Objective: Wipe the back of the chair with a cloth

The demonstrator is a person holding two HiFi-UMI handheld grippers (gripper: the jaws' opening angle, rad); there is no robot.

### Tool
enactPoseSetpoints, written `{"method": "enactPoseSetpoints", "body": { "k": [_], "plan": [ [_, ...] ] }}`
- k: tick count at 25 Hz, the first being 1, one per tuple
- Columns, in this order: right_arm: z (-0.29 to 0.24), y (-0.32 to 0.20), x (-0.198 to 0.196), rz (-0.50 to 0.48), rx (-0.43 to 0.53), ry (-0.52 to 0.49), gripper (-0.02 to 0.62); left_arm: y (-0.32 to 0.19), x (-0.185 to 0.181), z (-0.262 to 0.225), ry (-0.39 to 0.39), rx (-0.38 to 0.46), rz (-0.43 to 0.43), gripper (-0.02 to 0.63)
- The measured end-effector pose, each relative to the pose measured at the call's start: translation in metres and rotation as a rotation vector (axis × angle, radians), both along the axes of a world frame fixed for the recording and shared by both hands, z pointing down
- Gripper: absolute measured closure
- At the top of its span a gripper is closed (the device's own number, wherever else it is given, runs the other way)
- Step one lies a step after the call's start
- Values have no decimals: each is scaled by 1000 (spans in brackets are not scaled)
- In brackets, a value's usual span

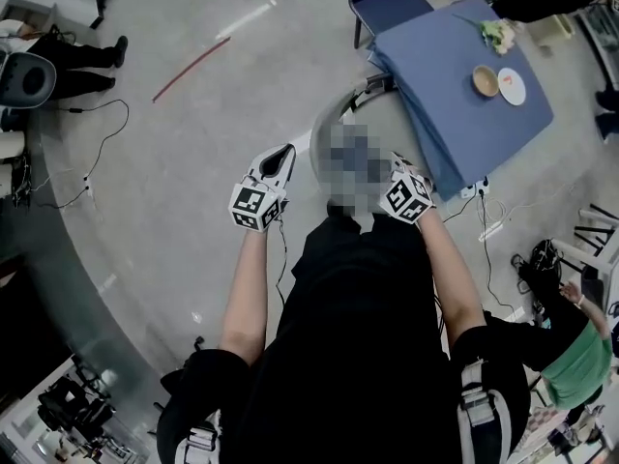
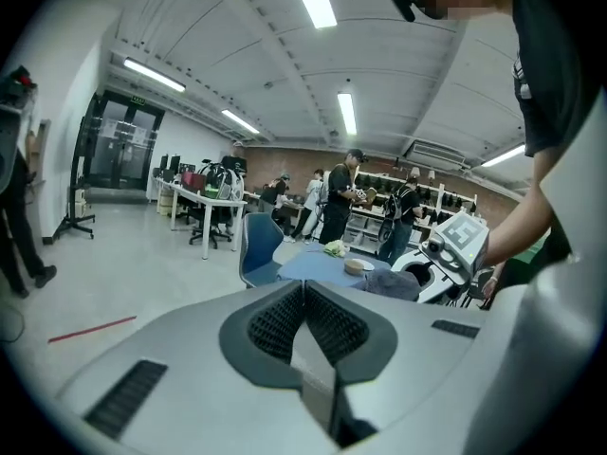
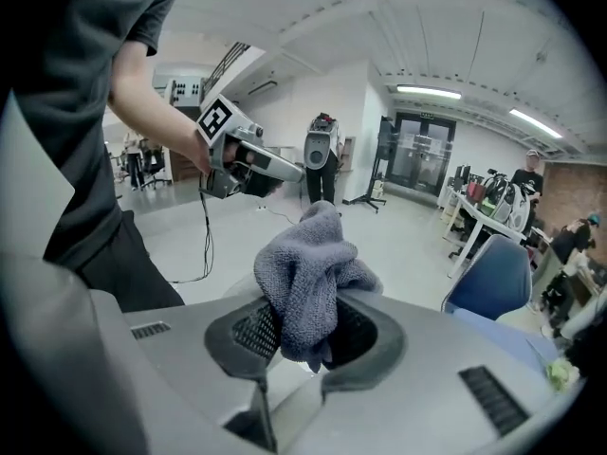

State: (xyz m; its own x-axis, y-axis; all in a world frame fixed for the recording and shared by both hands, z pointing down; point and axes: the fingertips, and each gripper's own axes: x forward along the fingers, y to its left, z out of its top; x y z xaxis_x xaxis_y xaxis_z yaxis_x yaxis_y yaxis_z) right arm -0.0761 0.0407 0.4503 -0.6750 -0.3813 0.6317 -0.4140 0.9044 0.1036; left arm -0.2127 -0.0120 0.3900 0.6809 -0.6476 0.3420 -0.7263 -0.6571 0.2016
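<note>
My right gripper [image 3: 302, 335] is shut on a bunched grey cloth [image 3: 305, 281], which stands up out of its jaws. The same cloth [image 2: 391, 283] shows in the left gripper view, below the right gripper [image 2: 457, 245]. My left gripper [image 2: 303, 325] is shut with nothing between its jaws. In the head view both grippers are held up at chest height, left [image 1: 281, 159] and right [image 1: 397, 176], about a hand's width apart. A blue chair [image 1: 385, 0] stands at a table with a blue cover [image 1: 455, 114]. A pale grey rounded shape [image 1: 325, 129], perhaps a chair back, lies just ahead of the grippers.
On the blue table are a bowl [image 1: 486, 81], a plate [image 1: 512, 86] and flowers [image 1: 498, 35]. Cables [image 1: 92, 177] and a red strip [image 1: 191, 68] lie on the grey floor. Several people stand by shelves [image 2: 353, 197] at the far side. A seated person's legs [image 1: 82, 61] are at far left.
</note>
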Motion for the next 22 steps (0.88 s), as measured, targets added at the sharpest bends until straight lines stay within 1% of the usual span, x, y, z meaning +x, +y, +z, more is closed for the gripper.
{"method": "enactPoseSetpoints", "body": {
  "k": [5, 9, 12, 14, 17, 22],
  "plan": [
    [-29, 8, 12, 18, 25, -18, 477, 26, 13, -29, -8, 29, 42, 578],
    [-51, 16, 32, 30, 51, -48, 477, 48, 34, -41, -21, 42, 64, 578],
    [-66, 23, 45, 20, 72, -80, 477, 60, 50, -48, -60, 60, 67, 578],
    [-75, 28, 56, 8, 87, -95, 477, 66, 59, -56, -87, 77, 56, 578],
    [-79, 36, 80, -15, 97, -101, 477, 75, 78, -62, -99, 80, 13, 578],
    [-79, 52, 131, -43, 92, -123, 477, 90, 132, -67, -77, 71, -44, 578]
  ]
}}
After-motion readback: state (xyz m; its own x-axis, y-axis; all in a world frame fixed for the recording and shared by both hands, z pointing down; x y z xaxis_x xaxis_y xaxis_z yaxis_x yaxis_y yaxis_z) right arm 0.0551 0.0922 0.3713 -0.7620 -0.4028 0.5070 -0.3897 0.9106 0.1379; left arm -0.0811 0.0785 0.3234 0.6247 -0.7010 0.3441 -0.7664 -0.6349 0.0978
